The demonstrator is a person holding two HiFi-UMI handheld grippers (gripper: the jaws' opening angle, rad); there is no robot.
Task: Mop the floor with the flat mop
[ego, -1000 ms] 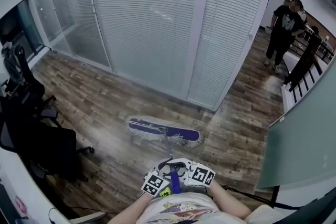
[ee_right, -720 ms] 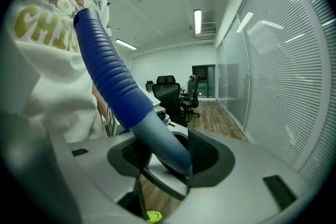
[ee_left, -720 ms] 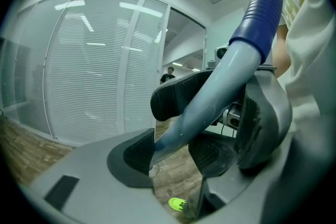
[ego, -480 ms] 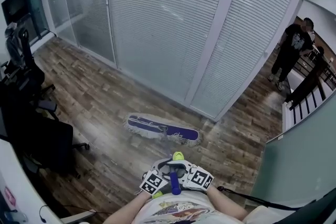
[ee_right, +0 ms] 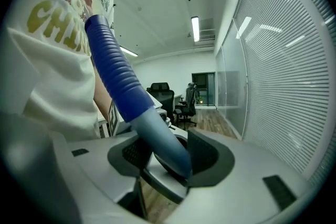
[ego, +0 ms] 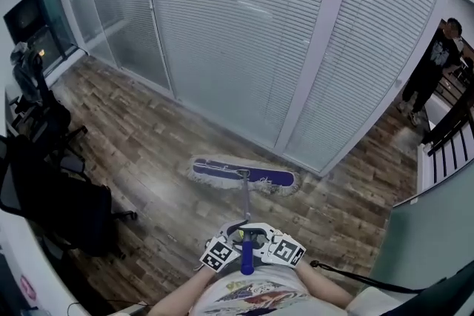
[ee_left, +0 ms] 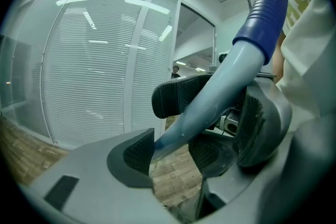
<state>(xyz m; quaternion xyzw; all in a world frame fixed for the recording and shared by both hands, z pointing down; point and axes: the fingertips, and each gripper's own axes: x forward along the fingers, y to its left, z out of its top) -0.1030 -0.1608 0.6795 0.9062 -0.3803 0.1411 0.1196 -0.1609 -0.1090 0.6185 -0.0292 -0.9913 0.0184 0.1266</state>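
Two black chairs (ego: 70, 207) left of mop (ego: 244, 175); glass partition (ego: 244, 33) just beyond.

The floor (ego: 141, 152) is brown wood. A big glass wall (ego: 222, 33) has white blinds (ego: 385, 48). Black chairs (ego: 63, 207) stand at the left.

The flat mop head (ego: 243, 175) lies crosswise on the floor (ego: 148, 152) in mid-scene, just on the near side of the glass wall (ego: 244, 33) that runs across the far side. Its handle (ego: 245, 207) runs back to near centre, clamped in the left hand-held gripper (ego: 232, 240) and the right hand-held gripper (ego: 261, 239) (side by side, jaws facing each other). Office chairs (ego: 52, 189) stand at the left, and a person (ego: 435, 63) stands at the far right.
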